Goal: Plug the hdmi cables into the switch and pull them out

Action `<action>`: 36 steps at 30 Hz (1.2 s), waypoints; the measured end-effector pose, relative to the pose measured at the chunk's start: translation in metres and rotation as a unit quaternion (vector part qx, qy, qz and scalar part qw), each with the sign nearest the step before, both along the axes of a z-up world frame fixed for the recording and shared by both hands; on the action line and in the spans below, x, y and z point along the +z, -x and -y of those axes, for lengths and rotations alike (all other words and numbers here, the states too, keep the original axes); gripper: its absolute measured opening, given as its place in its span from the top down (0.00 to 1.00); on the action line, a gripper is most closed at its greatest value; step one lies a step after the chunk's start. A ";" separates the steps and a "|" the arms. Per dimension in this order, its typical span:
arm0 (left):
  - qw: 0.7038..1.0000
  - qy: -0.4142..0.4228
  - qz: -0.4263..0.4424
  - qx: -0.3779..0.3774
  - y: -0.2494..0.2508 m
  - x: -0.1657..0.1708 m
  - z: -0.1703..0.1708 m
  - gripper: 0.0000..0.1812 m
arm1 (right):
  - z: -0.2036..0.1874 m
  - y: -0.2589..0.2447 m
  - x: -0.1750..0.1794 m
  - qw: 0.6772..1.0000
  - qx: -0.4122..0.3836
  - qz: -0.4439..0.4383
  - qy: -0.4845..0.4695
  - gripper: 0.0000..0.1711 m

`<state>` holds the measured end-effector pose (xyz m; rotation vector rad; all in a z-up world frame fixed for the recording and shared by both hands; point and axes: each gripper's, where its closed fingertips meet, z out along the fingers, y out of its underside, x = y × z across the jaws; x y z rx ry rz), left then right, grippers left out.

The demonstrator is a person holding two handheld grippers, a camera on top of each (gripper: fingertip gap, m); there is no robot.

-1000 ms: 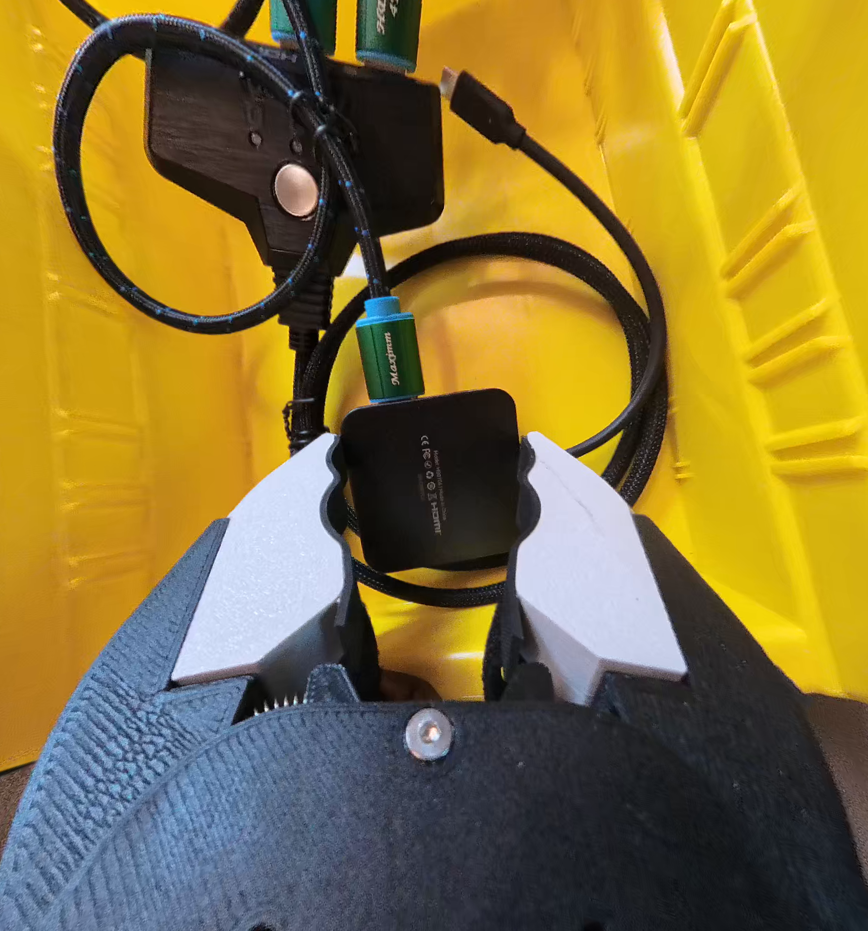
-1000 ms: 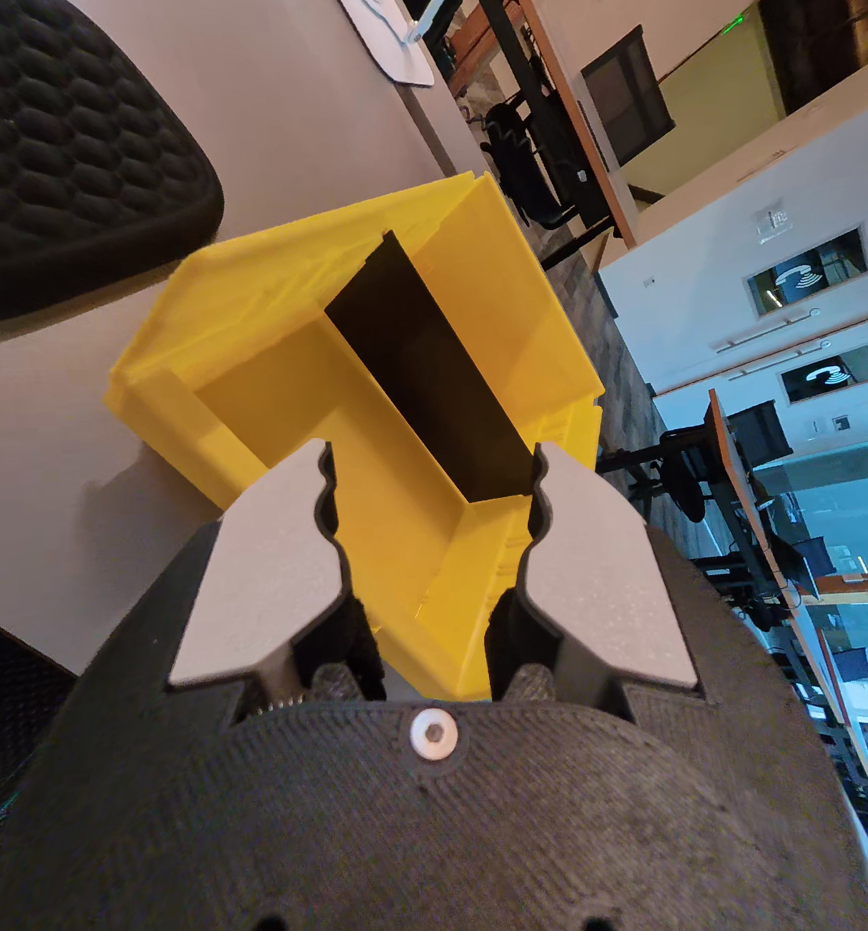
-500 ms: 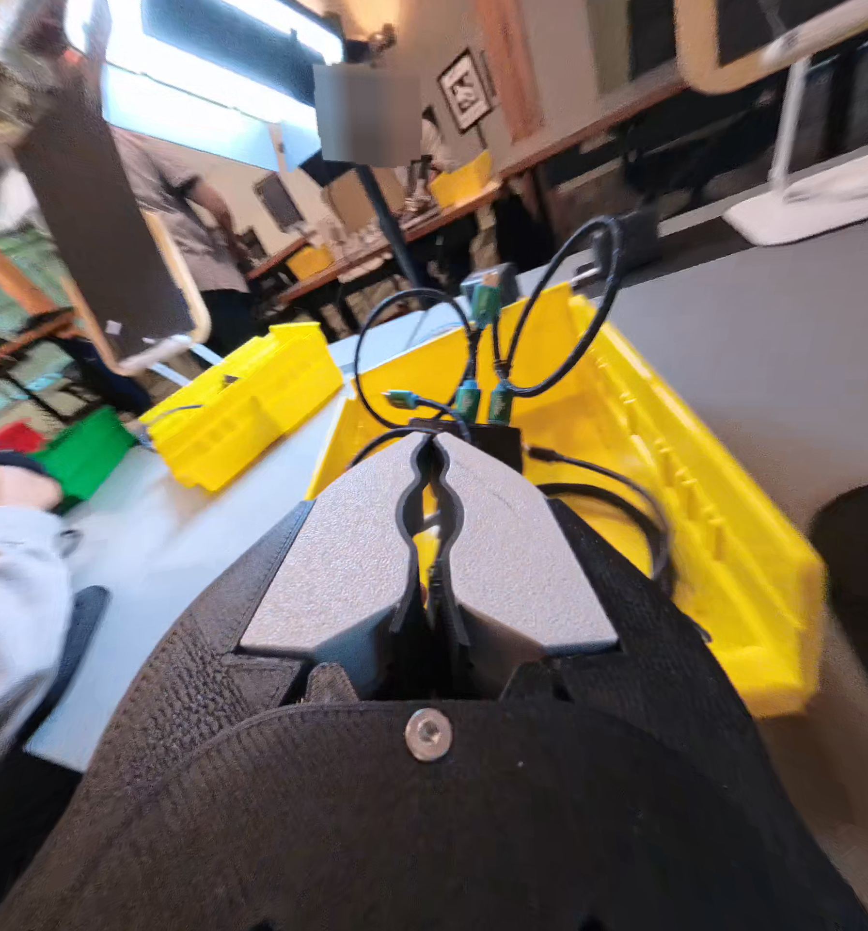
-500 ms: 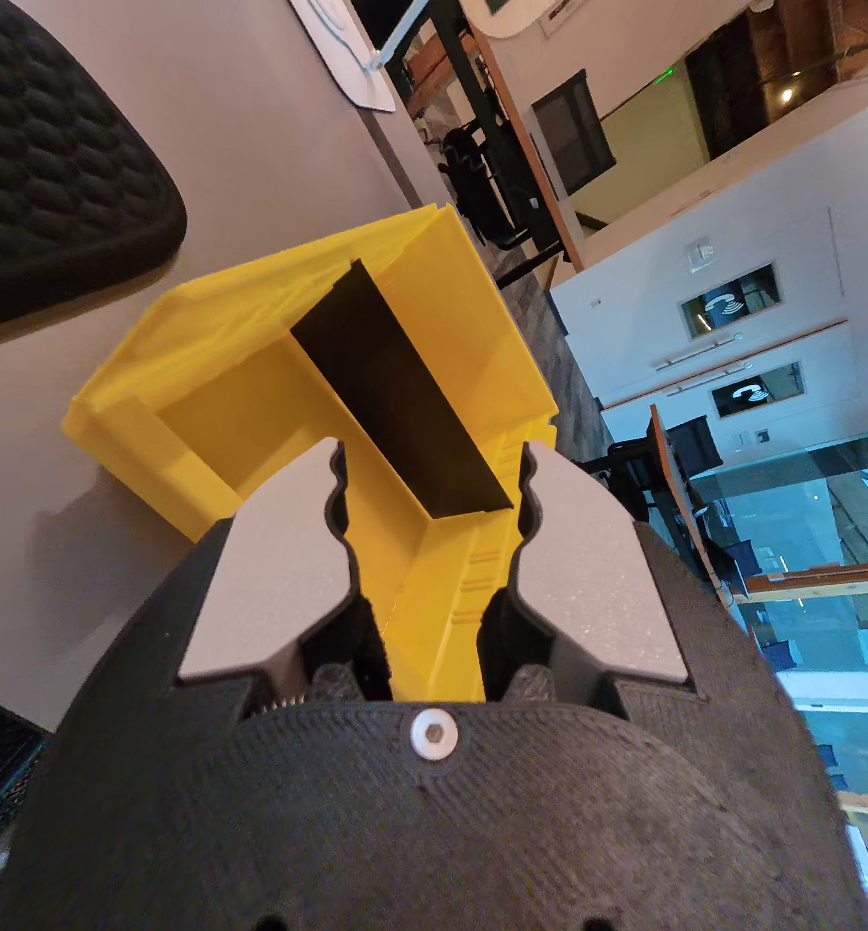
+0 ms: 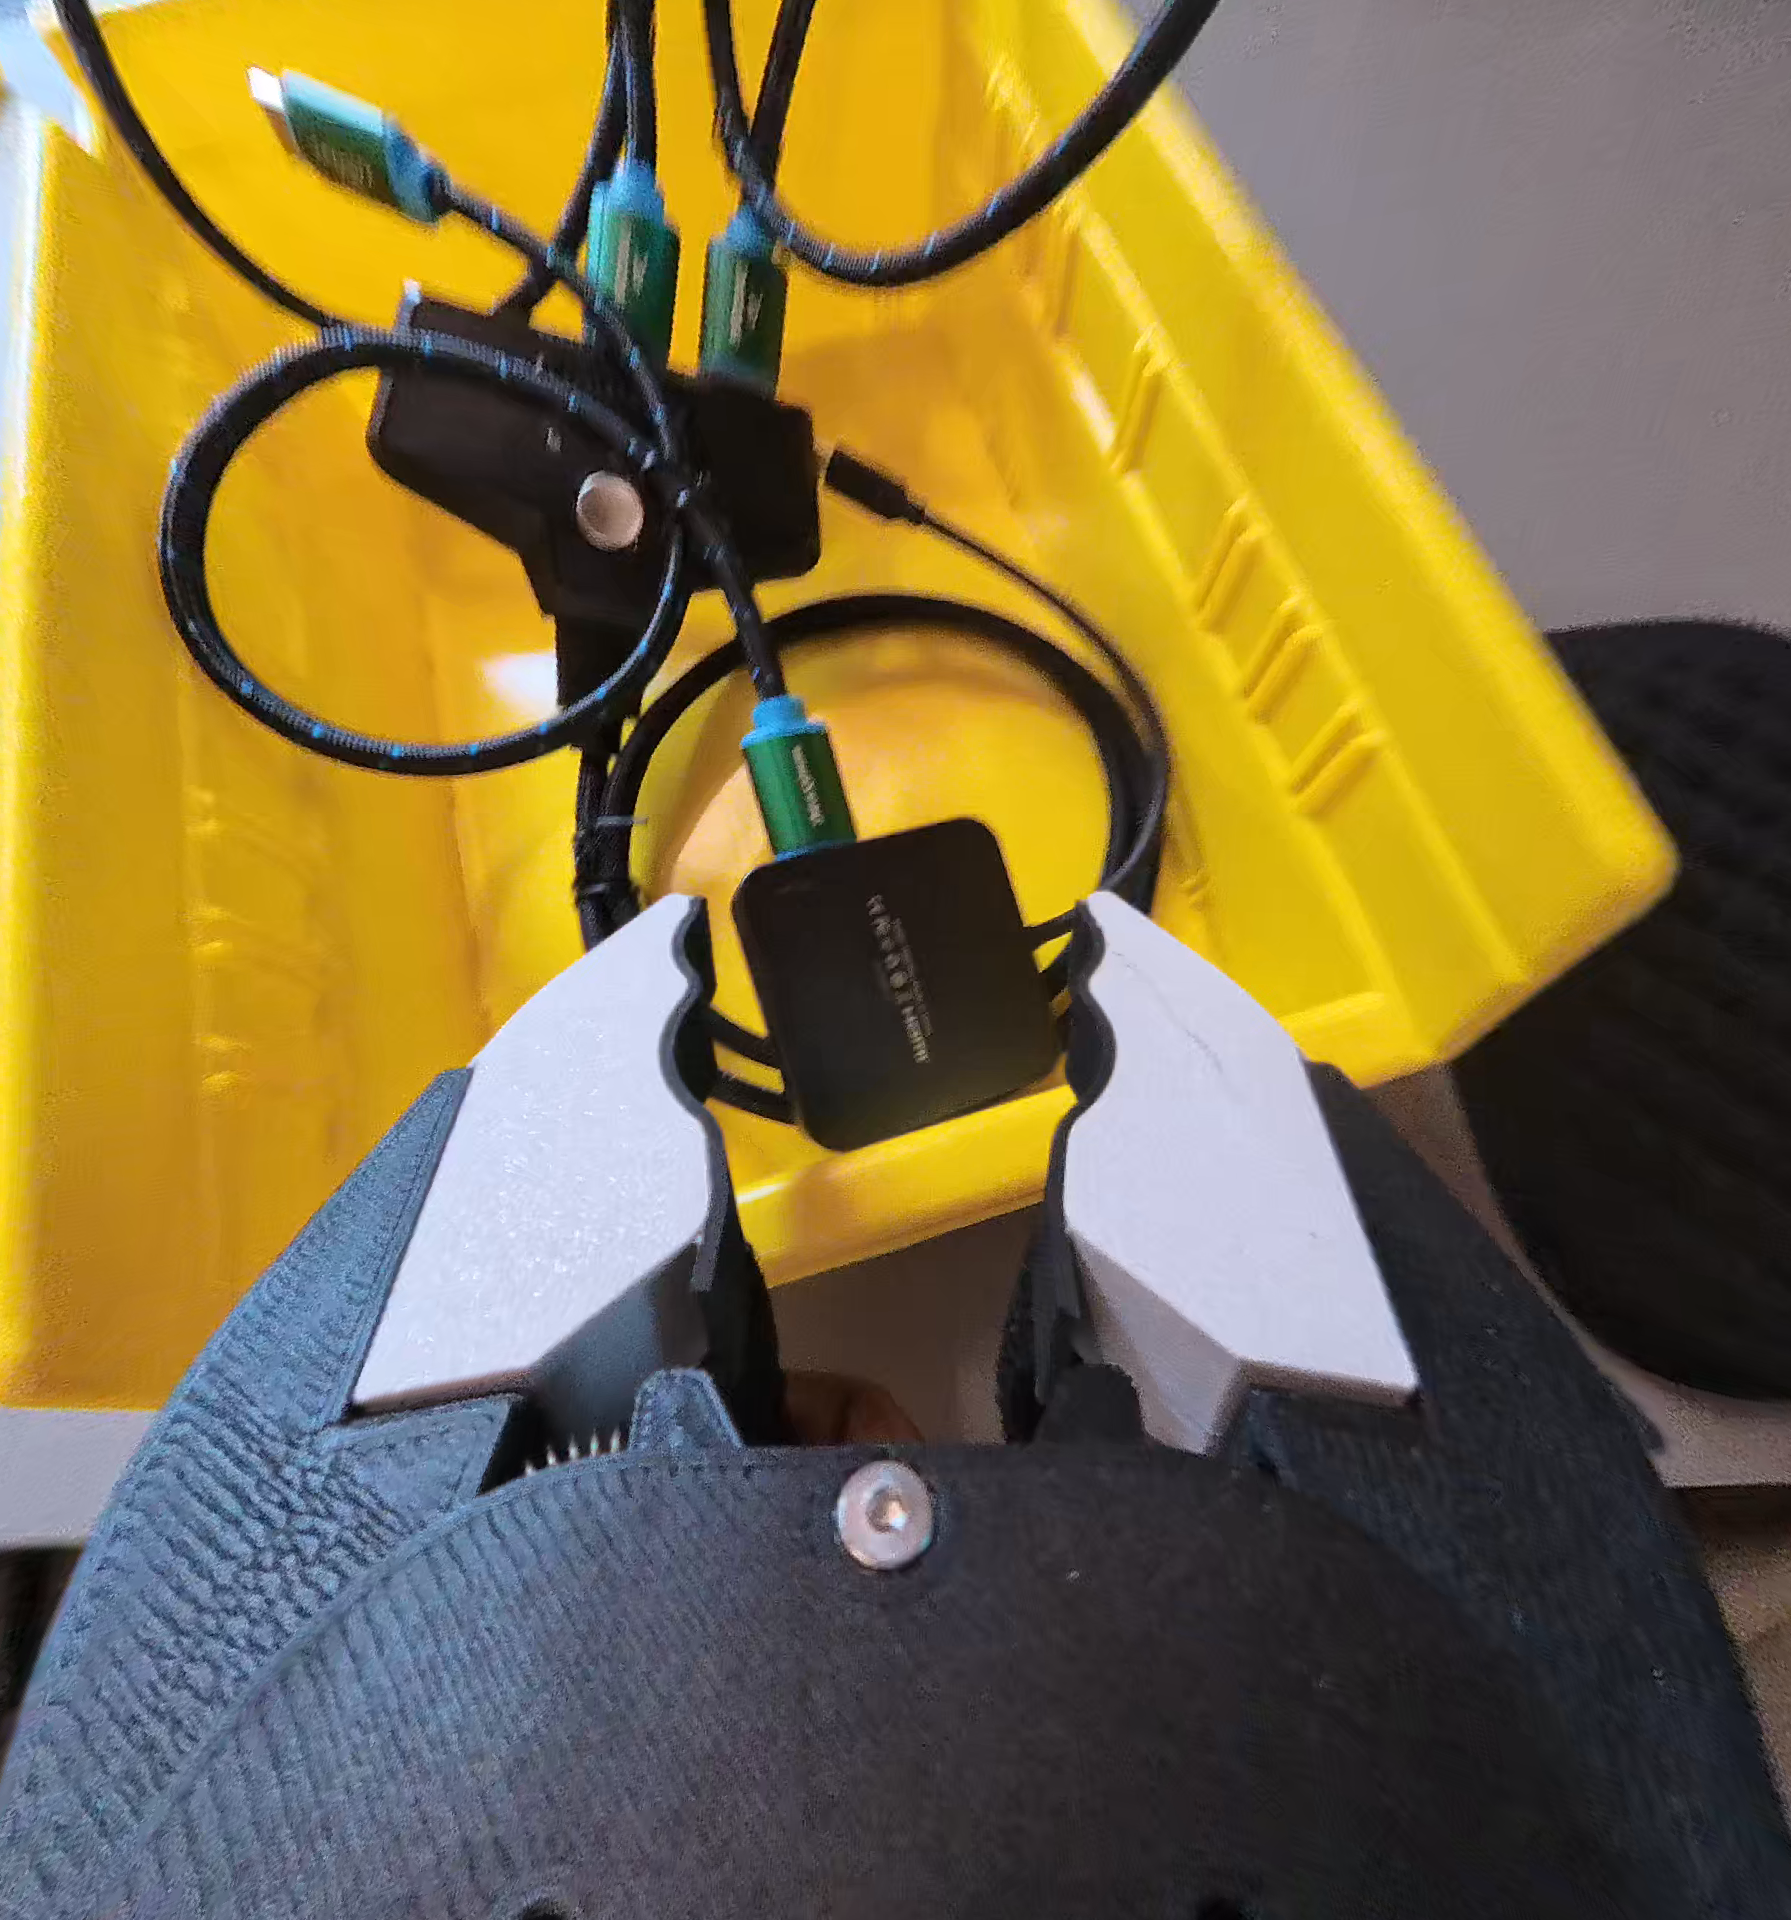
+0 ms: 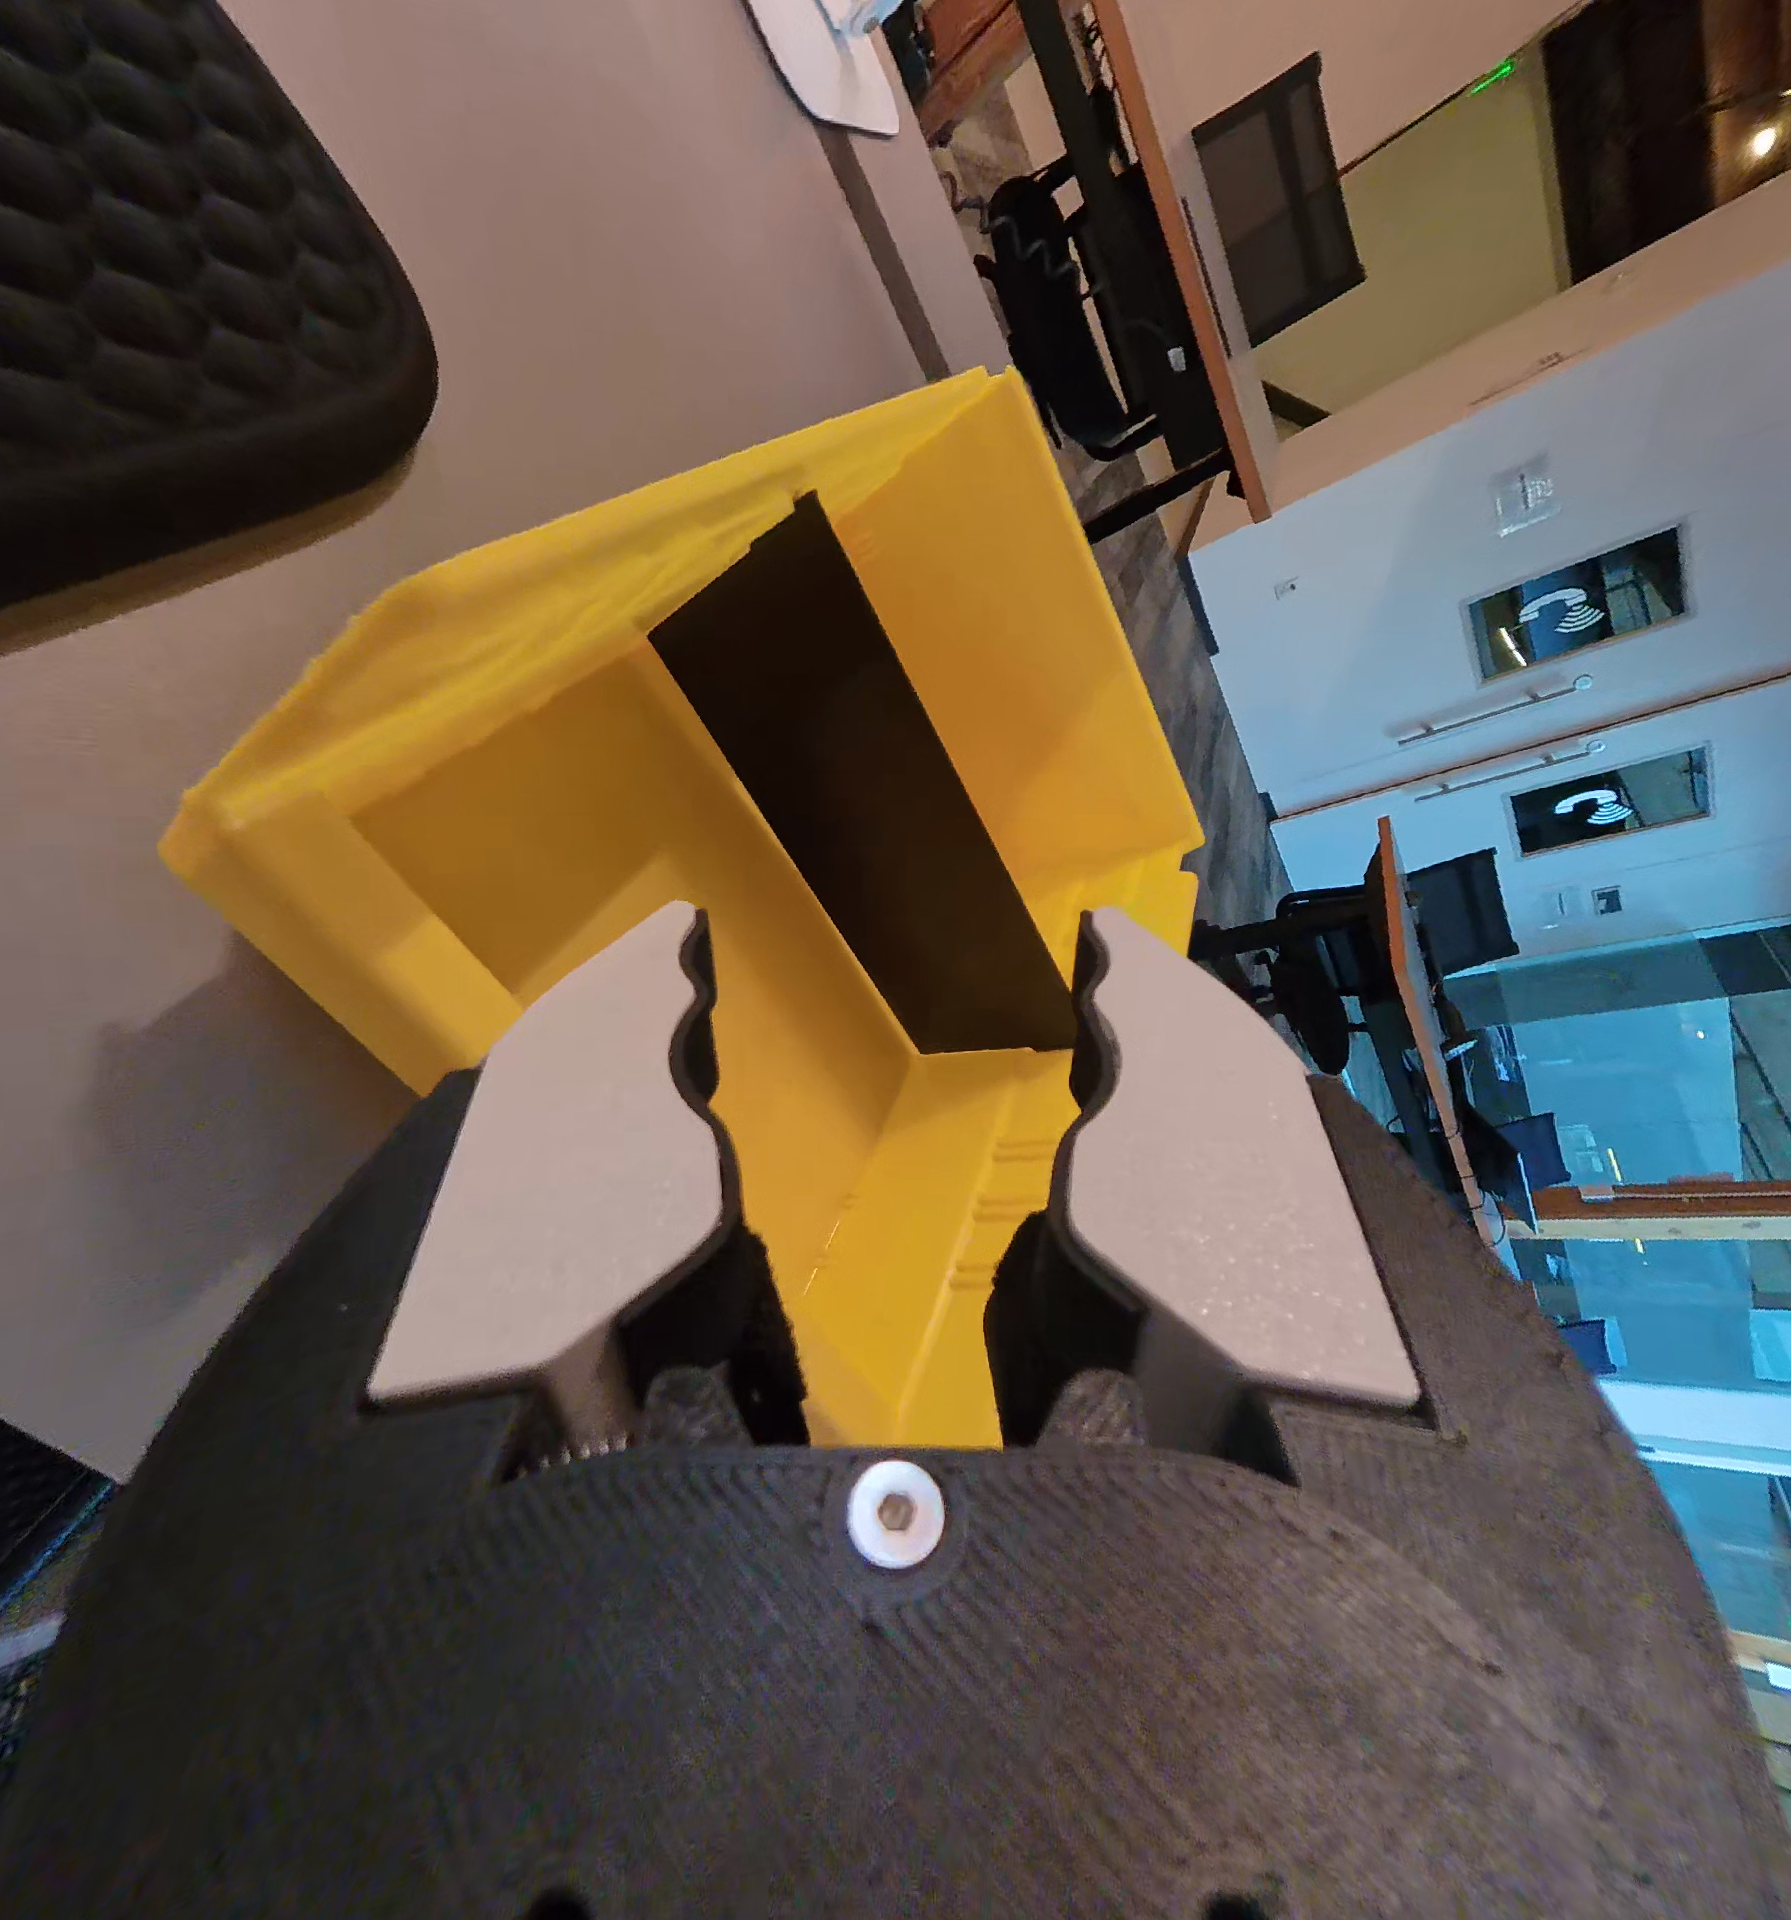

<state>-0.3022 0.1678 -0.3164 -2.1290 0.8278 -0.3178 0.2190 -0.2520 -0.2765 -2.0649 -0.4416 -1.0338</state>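
Note:
In the left wrist view a black HDMI switch (image 5: 517, 457) with a round silver button lies in a yellow bin (image 5: 1286, 540). Two green HDMI plugs (image 5: 740, 301) sit in its far end. A third green plug (image 5: 797, 774) is plugged into a small black box (image 5: 901, 987). A loose green plug (image 5: 340, 135) hangs at the upper left. My left gripper (image 5: 889, 914) is open, its fingers on either side of the small box with a gap on the left. My right gripper (image 6: 891, 925) is open and empty over another yellow bin (image 6: 517, 810).
Braided black cables (image 5: 247, 665) loop around the switch, and a thin black cable (image 5: 974, 551) with a small plug lies beside it. The right view's bin has a black divider (image 6: 849, 790). A black textured mat (image 6: 122, 291) lies on the grey table (image 6: 610, 260). About 65 cm separates my left fingertips from my right. The left tips stand about 12 cm off the black HDMI switch (image 5: 517, 457).
Half a second ago my left gripper was shut and pointed out across the room; now it is open and points down into the bin again. The right gripper shifted only slightly.

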 end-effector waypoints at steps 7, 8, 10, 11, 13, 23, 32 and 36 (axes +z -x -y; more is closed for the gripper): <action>0.987 0.086 -0.135 0.005 -0.001 -0.035 -0.006 0.62 | -0.005 0.002 -0.003 1.000 0.001 0.007 0.016 0.61; 0.982 0.101 -0.159 0.000 0.000 -0.041 -0.004 0.60 | -0.005 0.002 -0.003 1.000 0.000 0.008 0.017 0.61; 0.975 0.124 -0.184 -0.006 0.000 -0.048 -0.002 0.56 | -0.004 0.000 -0.003 1.000 -0.005 0.010 0.019 0.61; 0.974 0.130 -0.184 -0.007 -0.001 -0.049 -0.002 0.56 | -0.003 -0.001 -0.003 1.000 -0.007 0.012 0.020 0.61; 0.974 0.138 -0.181 0.002 -0.001 -0.049 -0.002 0.57 | -0.002 -0.002 -0.004 1.000 -0.010 0.013 0.021 0.61; 0.990 -0.004 -0.141 0.007 0.003 -0.028 -0.008 0.59 | 0.002 -0.005 -0.003 0.999 -0.022 0.026 0.022 0.61; 0.948 -0.302 -0.082 0.064 0.004 0.083 -0.014 0.59 | -0.006 -0.001 -0.003 0.999 -0.013 0.031 0.026 0.62; 0.887 -0.452 -0.028 0.086 0.000 0.137 0.004 0.59 | -0.017 0.008 0.001 0.999 0.012 0.031 0.011 0.62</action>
